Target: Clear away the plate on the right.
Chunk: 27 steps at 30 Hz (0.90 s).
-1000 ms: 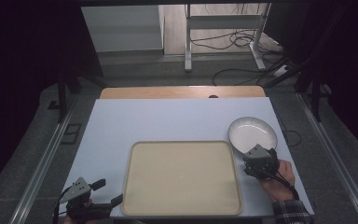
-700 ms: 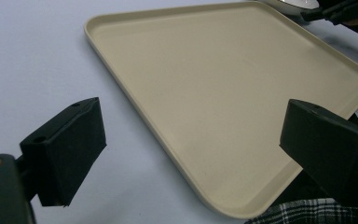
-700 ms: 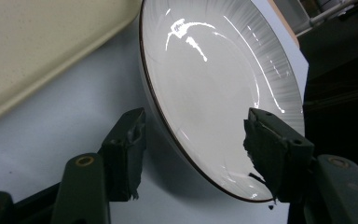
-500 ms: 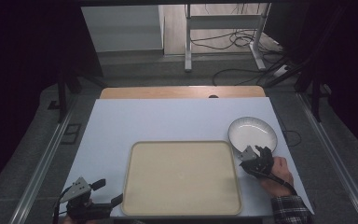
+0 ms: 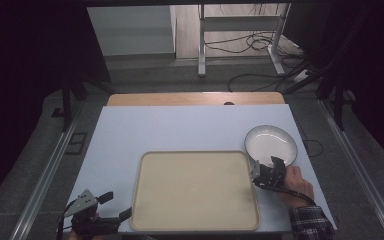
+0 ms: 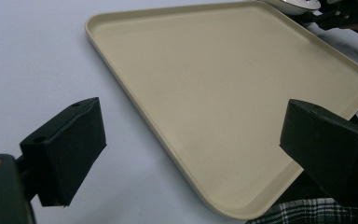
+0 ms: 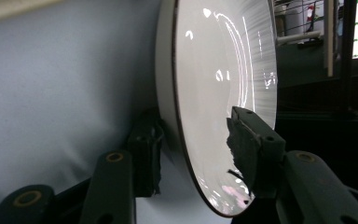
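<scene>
- From the high view we see a pale blue table (image 5: 180,130) with a beige tray (image 5: 195,190) lying flat on its near half, nothing on the tray.
- A white plate (image 5: 271,145) with a dark rim line sits on the table just beyond the tray's far right corner.
- The right gripper (image 5: 266,172), held by the person's right hand (image 5: 295,184), reaches the near edge of that plate; a plaid sleeve (image 5: 310,223) shows at the wrist.
- In the right gripper view the plate (image 7: 214,102) stands edge-on across the picture because the camera is turned; one black jaw lies under the rim against the table side, the other rests on the shiny inner face.
- We read those jaws as closed narrowly on the plate's rim, with the rim between them.
- The left gripper (image 5: 107,210) sits at the near left corner of the table, just beside the tray's near left corner.
- In the left gripper view its two jaws stand wide apart with nothing between them; the tray (image 6: 223,102) spreads out ahead of them, and the table (image 6: 32,60) shows to the left.
- At the top right of that view we make out the plate's edge (image 6: 298,4) and the other gripper, small and dark.
</scene>
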Each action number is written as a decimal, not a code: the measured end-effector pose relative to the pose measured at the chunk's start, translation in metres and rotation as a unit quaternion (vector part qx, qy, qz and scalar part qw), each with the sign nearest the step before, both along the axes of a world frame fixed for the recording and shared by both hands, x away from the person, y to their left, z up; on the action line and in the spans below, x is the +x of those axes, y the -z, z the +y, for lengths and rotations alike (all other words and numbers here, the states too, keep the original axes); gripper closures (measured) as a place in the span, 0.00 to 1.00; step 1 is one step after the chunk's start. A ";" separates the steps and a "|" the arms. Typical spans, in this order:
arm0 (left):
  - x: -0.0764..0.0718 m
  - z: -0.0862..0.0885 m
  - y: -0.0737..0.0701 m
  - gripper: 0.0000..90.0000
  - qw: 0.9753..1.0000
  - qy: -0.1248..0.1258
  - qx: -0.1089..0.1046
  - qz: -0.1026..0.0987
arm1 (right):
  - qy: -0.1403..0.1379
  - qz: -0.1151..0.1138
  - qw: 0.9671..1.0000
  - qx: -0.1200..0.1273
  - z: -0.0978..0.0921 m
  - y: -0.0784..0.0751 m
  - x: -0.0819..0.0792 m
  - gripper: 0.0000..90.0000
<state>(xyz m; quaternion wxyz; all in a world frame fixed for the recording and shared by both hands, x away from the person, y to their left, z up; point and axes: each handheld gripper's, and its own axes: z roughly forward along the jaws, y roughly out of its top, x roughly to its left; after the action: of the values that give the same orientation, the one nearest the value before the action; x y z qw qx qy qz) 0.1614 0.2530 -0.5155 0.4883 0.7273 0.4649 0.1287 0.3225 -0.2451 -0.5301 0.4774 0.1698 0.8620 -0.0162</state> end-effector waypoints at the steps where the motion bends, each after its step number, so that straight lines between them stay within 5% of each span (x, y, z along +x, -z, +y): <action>1: 0.000 0.000 0.000 0.07 1.000 0.000 0.000 0.000 | -0.001 -0.002 1.000 -0.010 0.001 0.001 0.000 0.63; 16: 0.000 0.000 0.000 0.07 1.000 0.001 0.001 -0.001 | -0.031 0.008 0.995 -0.094 0.009 0.014 0.002 0.87; 27: 0.000 0.000 0.000 0.07 1.000 0.002 0.000 -0.001 | -0.040 -0.007 0.993 -0.114 0.010 0.018 0.000 0.88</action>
<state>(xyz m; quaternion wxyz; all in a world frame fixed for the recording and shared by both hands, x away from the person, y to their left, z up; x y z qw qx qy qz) 0.1612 0.2531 -0.5154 0.4893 0.7277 0.4631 0.1288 0.3222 -0.2355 -0.5484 0.4996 0.0799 0.8574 -0.0940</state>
